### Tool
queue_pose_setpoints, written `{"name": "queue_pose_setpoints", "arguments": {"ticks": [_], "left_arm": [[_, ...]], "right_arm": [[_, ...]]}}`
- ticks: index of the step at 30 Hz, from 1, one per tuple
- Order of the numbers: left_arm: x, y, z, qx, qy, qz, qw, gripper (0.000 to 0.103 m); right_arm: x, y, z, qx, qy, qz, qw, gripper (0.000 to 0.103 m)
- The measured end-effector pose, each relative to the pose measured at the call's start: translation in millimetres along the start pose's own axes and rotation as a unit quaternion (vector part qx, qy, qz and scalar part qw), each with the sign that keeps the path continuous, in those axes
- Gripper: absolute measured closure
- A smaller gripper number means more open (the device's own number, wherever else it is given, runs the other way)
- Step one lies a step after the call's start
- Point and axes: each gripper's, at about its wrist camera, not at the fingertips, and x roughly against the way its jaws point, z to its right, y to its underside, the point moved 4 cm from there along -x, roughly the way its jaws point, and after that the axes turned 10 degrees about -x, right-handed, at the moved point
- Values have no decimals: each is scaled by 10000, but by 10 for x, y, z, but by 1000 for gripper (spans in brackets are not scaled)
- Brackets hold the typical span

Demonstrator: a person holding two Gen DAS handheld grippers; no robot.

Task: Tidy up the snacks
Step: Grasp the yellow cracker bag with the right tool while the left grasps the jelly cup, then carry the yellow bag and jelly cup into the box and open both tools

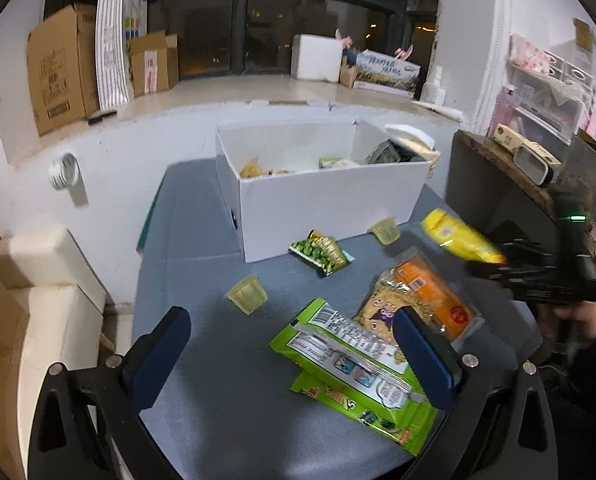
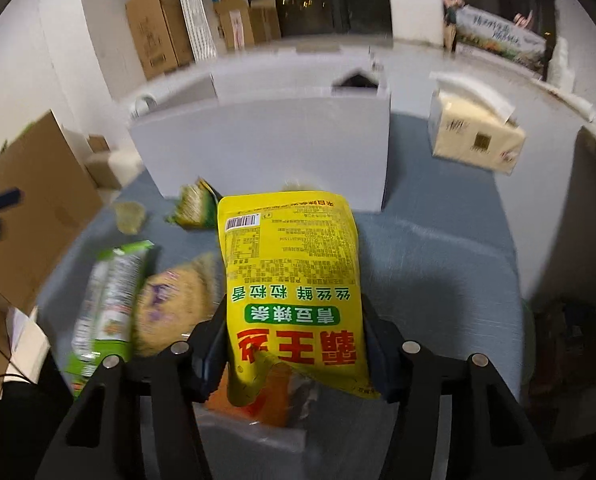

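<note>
My right gripper point(image 2: 294, 354) clamps the yellow packet point(image 2: 292, 280) for the white box point(image 2: 266, 148) at twelve o'clock (left gripper point(image 1: 292, 354) wide open, empty).

On the glossy yellow plastic snack pouch point(image 2: 294, 280) I read, upside down, red "霸王丝", green "青豆辣条" above it, and a barcode near its far corner.

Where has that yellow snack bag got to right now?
The yellow snack bag is clamped in the right hand-held gripper, lifted above the table's right side, in front of the white box and over the orange packet.
</note>
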Motion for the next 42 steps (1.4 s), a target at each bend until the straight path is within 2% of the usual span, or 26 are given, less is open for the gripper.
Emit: {"name": "queue_pose_setpoints", "arguments": {"ticks": [4, 8, 12, 16, 19, 20, 21, 22, 24, 27, 31, 35, 42], "left_arm": [[-385, 0, -141, 144, -247, -390, 9988, 0], [-812, -14, -286, 356, -247, -595, 9973, 0], [-1249, 57, -404, 411, -496, -1013, 9928, 1], [-1385, 130, -437, 465, -453, -1057, 9923, 2], [-1405, 130, -456, 447, -358, -979, 9935, 16], [-1416, 134, -471, 464, -318, -995, 9934, 27], [-1433, 149, -482, 471, -295, -1047, 9930, 45], [-1461, 160, -485, 481, -245, -1083, 9926, 52], [-1478, 188, -482, 420, -284, -1099, 9926, 52], [-1449, 193, -494, 471, -155, -1067, 9931, 52], [-1217, 138, -461, 454, 15, -734, 9963, 52], [-763, 7, -353, 423, 207, -212, 9987, 52], [-45, -327, -206, 201, 304, 583, 9976, 52]], "right_arm": [[307, 19, -171, -41, -136, 248, 9996, 41], [516, 75, -325, 15, -175, 403, 9990, 41], [535, 134, -389, 11, -245, 397, 9989, 41], [484, 172, -379, -49, -273, 314, 9991, 41], [432, 203, -382, -68, -288, 234, 9993, 41], [421, 208, -386, -77, -300, 225, 9993, 41], [412, 214, -392, -98, -311, 220, 9992, 41], [405, 219, -400, -106, -333, 213, 9992, 41], [398, 228, -413, -87, -347, 209, 9991, 41], [389, 228, -417, -70, -357, 204, 9991, 41], [391, 223, -403, -71, -354, 218, 9991, 41], [408, 210, -415, -85, -365, 263, 9990, 41], [460, 63, -486, -33, -333, 432, 9985, 41]]}}
